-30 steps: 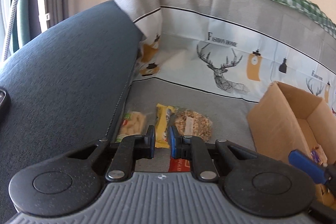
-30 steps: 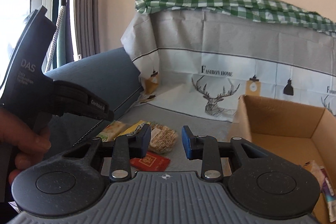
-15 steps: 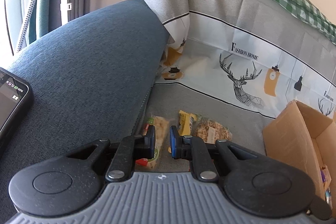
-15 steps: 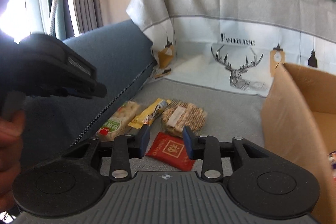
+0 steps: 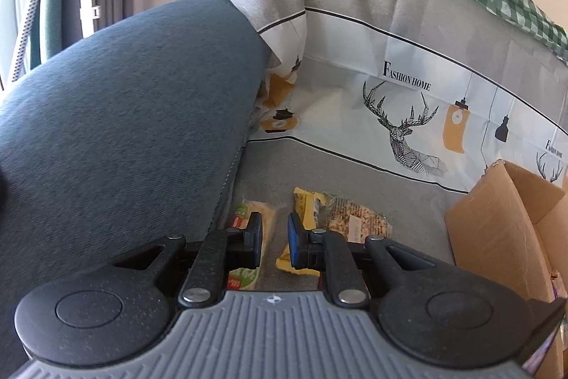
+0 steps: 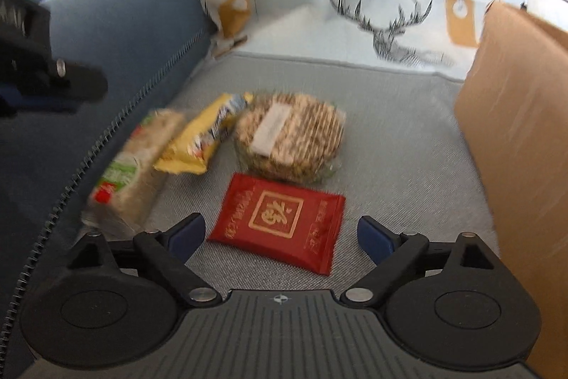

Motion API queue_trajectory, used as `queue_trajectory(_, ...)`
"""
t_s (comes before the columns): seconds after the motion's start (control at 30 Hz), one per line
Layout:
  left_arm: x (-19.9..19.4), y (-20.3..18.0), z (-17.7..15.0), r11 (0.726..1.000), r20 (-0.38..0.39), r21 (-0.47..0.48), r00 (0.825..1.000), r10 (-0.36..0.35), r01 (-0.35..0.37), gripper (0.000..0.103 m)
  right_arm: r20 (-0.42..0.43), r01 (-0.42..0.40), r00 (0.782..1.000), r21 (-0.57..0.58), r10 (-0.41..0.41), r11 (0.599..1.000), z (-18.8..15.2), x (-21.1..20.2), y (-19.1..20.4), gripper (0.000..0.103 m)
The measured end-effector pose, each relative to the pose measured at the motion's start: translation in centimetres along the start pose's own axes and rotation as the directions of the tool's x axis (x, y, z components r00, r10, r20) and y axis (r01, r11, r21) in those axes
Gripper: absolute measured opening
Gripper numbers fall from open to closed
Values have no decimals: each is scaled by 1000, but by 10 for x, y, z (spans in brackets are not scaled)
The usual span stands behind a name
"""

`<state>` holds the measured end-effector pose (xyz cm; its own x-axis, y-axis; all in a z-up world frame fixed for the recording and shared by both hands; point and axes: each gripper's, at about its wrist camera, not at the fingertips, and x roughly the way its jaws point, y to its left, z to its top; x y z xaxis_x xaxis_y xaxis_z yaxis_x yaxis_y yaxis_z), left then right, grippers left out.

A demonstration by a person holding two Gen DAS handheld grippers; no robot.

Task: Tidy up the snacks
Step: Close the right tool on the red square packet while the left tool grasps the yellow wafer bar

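Right gripper [image 6: 280,237] jaws just spread wide, empty, over red packet [image 6: 280,219] on grey cover; cardboard box [image 6: 514,137] wall close right, sofa arm [image 6: 117,23] left. Left gripper [image 5: 275,237] jaws narrow, pinching nothing.

Four snack packets lie on the sofa seat [image 6: 390,130], between the sofa arm [image 6: 117,23] on the left and the cardboard box [image 6: 514,130] on the right. Nearest the arm lies the long cracker pack [image 6: 138,166], the slim bar [image 6: 202,141] just right of it, then the round cracker pack [image 6: 291,137]. In front of that one lies the flat square packet [image 6: 280,219]. Behind them all, the printed cover [image 6: 390,13] runs up the backrest.
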<state>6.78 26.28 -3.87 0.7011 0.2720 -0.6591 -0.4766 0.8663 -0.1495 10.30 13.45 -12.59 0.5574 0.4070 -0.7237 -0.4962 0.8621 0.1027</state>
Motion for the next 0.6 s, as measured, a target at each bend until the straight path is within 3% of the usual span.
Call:
queue_trajectory(0.13,20,-3,2,999,-40,4,998,-51,51,19,15,21,1000,-34,-20,999,0,6,6,90)
queue_trajectory(0.2,31,-7,3,998,-60,21,996,-59,60,21,27,30,999,-44,-28,999,0,5,6,79)
queue_trajectory(0.27,42,-8,3,998,-76,23,995,-62,64,30,28,21,999,-52,-20,998,1,2,7,74)
queue_trajectory(0.4,61,-11,4,997,-113,19,991,-78,81,35,40,23,999,-67,-20,997,1,-3,6,62)
queue_trajectory(0.6,83,-21,-3,993,-160,104,986,-41,58,37,46,58,997,-53,-56,997,4,-6,0,60)
